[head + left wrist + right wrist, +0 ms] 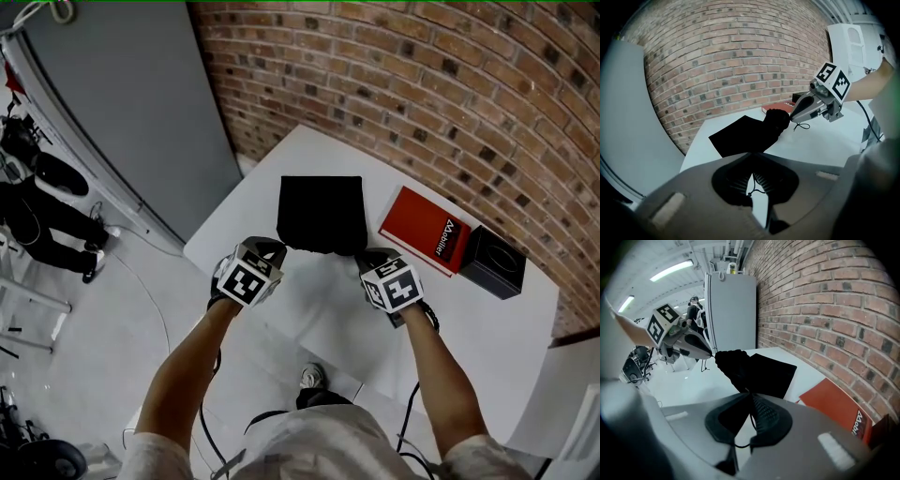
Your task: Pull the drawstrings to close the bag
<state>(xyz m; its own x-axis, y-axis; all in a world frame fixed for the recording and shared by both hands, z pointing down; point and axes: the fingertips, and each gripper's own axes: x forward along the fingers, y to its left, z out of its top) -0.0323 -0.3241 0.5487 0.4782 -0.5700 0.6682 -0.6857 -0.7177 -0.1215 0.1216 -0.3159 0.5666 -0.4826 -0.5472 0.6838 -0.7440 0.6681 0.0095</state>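
A black drawstring bag [321,212] lies flat on the white table [309,309], its gathered mouth [323,246] towards me. My left gripper [277,248] is at the mouth's left corner, shut on a thin black drawstring [750,190] that runs between its jaws. At the right corner, my right gripper [366,255] is shut on the other drawstring [749,420]. In the left gripper view the bag [743,136] bunches up towards the right gripper [793,119], and a loose cord end [802,125] hangs under it. The right gripper view has the bag [761,371] stretched towards the left gripper [710,353].
A red book [427,232] and a black box [492,262] sit on the table right of the bag. A brick wall [422,84] runs behind the table and a grey cabinet [122,112] stands at the left. A person [47,216] stands far left.
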